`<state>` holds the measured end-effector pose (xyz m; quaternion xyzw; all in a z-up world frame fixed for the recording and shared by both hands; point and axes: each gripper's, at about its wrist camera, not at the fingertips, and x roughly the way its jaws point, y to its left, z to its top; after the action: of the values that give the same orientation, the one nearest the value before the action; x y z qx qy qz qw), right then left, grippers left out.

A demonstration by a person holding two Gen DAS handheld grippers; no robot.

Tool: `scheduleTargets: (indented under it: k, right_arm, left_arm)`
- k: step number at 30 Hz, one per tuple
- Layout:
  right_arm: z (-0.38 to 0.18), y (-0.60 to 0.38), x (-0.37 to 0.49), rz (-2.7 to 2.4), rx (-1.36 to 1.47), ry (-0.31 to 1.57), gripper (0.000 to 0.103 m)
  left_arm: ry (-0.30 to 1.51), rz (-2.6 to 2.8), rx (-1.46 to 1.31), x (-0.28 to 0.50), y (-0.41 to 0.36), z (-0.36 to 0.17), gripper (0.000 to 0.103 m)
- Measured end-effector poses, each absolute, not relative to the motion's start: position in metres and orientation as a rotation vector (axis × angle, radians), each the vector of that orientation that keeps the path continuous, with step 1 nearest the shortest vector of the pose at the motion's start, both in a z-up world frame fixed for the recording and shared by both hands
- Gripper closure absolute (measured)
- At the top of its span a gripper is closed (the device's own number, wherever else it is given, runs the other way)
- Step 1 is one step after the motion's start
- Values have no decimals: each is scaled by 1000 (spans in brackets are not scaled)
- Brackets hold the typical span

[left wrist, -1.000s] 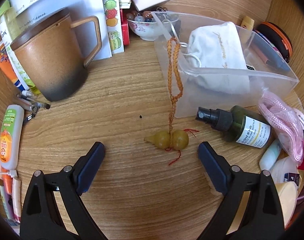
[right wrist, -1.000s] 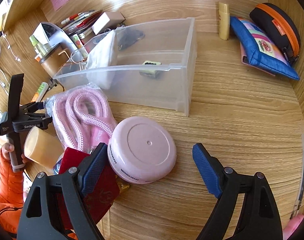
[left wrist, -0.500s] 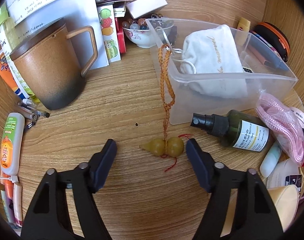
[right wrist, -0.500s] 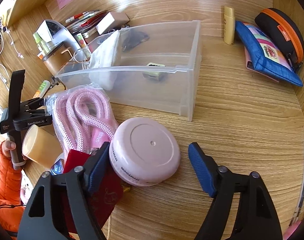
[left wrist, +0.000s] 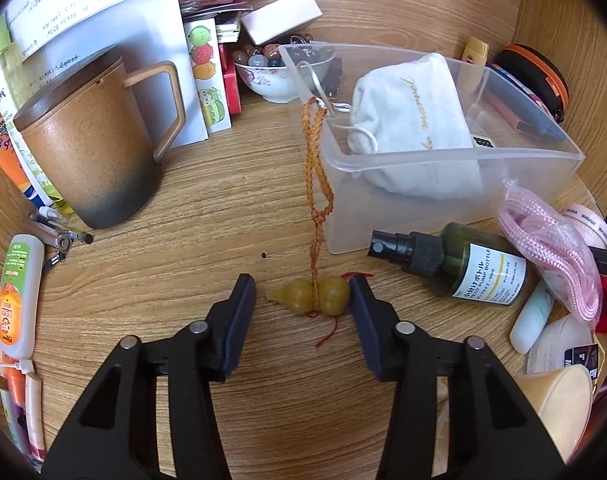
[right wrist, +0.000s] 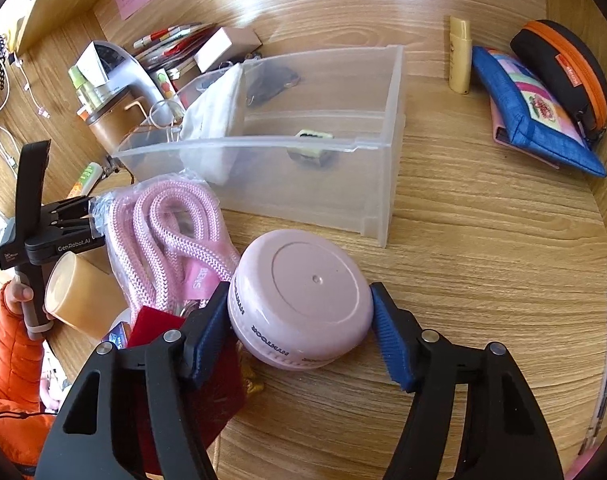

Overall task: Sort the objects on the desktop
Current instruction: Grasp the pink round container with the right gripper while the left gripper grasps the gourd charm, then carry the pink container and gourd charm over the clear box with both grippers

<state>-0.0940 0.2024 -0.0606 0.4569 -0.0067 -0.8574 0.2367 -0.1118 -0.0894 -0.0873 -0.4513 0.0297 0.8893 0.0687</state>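
Observation:
A yellow gourd pendant [left wrist: 315,300] lies on the wooden desk, its orange cord [left wrist: 315,184] running up over the rim of a clear plastic bin [left wrist: 443,155]. My left gripper [left wrist: 299,292] straddles the gourd with its jaws closing. The right pad touches the gourd's round end, while a small gap remains at the left pad. In the right wrist view a pink round case [right wrist: 303,288] sits in front of the bin [right wrist: 303,184]. My right gripper [right wrist: 297,296] is closing on it, and both blue pads touch its sides.
A brown mug [left wrist: 87,144] and a bowl of stones [left wrist: 279,76] stand at the back left. A green spray bottle [left wrist: 463,264], bagged pink rope [right wrist: 171,232], a beige cup [right wrist: 79,296] and a red pouch [right wrist: 207,380] crowd between the grippers. A blue pouch [right wrist: 535,120] lies at the far right.
The left jaws have narrowed from wide open to close around the gourd. The right jaws have narrowed until both pads meet the pink case. Neither hand has shifted.

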Motion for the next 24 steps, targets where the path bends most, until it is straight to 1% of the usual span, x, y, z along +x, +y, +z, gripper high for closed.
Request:
scheduleTargets:
  k: [1, 4, 11, 14, 24]
  right_arm:
    - [-59, 203, -93, -2355, 1246, -18, 40]
    - [-53, 206, -91, -2371, 1228, -18, 40]
    - [-38, 214, -89, -2414, 1181, -16, 40]
    - [-32, 217, -87, -2430, 1165, -16, 40]
    - [-7, 218, -87, -2483, 1082, 18, 40]
  left_arm:
    - [85, 2682, -1360, -112, -91, -87, 61]
    - [58, 2677, -1355, -112, -94, -87, 61]
    - [71, 2688, -1356, -112, -90, -87, 61]
    - [38, 2697, -1354, -111, -96, -86, 61]
    - [-46, 2768, -1255, -98, -112, -62, 61]
